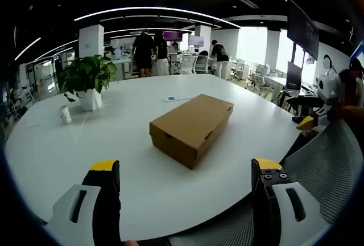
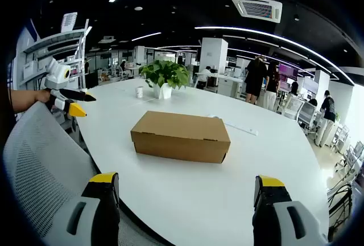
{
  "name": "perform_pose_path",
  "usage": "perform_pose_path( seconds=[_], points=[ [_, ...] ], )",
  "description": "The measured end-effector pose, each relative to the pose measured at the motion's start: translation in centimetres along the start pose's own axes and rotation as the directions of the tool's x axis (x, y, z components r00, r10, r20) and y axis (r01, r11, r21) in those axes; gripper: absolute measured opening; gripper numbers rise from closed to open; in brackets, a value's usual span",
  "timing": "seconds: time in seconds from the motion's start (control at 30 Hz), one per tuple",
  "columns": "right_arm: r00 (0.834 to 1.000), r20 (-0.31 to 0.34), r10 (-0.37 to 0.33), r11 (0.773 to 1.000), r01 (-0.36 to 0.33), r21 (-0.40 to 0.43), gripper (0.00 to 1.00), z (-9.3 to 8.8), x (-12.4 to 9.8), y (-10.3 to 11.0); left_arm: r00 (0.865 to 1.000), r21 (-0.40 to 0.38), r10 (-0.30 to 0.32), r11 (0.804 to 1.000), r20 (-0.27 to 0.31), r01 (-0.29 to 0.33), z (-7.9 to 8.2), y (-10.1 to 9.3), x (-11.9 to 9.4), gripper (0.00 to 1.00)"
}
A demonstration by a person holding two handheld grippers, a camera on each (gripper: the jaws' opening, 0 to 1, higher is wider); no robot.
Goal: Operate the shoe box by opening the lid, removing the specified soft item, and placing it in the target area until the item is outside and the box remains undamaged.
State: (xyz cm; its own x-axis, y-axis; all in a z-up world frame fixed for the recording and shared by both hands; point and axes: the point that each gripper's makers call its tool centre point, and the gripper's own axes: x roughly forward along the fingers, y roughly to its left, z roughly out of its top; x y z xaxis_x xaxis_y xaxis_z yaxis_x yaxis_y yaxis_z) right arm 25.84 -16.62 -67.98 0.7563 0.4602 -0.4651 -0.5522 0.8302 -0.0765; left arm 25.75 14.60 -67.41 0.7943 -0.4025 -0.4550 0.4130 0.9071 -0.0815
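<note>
Shoe box (image 1: 191,128) shut on white table (image 1: 136,160), potted plant (image 1: 87,79) and cup (image 1: 66,114) behind, both claws (image 1: 186,179) (image 2: 187,193) spread, empty

Honestly no readable text anywhere: the shoe box (image 1: 191,128) looks like plain brown cardboard, and the far wall screens (image 1: 172,35) are too blurry.

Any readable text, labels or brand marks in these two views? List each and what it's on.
No text can be read in either view.
Shoe box: plain brown cardboard on the faces that show, no print or label.
White cup: no marking legible.
Wall screens: lit, content too small and blurred to read.
Flat item behind the box: too small to tell.
</note>
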Motion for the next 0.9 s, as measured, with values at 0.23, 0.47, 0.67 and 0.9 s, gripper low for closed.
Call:
perform_pose_path(
  seconds=[0.23, 0.47, 0.67, 0.9],
  points=[
    [1.000, 0.002, 0.000, 1.000, 0.000, 0.005, 0.99, 0.01, -0.01, 0.01, 1.000, -0.002, 0.001, 1.000, -0.001, -0.001, -0.03, 0.04, 0.00, 1.00],
    [1.000, 0.003, 0.001, 1.000, -0.001, 0.007, 0.99, 0.03, -0.01, 0.03, 1.000, -0.001, 0.003, 1.000, -0.002, -0.003, -0.02, 0.06, 0.00, 1.00],
    [1.000, 0.004, 0.001, 1.000, -0.001, 0.011, 0.99, 0.05, -0.01, -0.01, 1.000, -0.005, 0.003, 1.000, -0.001, -0.003, 0.00, 0.07, 0.01, 1.00],
    [1.000, 0.005, 0.000, 1.000, 0.000, 0.017, 0.99, 0.07, -0.04, -0.05, 1.000, -0.005, 0.005, 1.000, -0.004, -0.005, -0.01, 0.06, 0.01, 1.00]
  ],
)
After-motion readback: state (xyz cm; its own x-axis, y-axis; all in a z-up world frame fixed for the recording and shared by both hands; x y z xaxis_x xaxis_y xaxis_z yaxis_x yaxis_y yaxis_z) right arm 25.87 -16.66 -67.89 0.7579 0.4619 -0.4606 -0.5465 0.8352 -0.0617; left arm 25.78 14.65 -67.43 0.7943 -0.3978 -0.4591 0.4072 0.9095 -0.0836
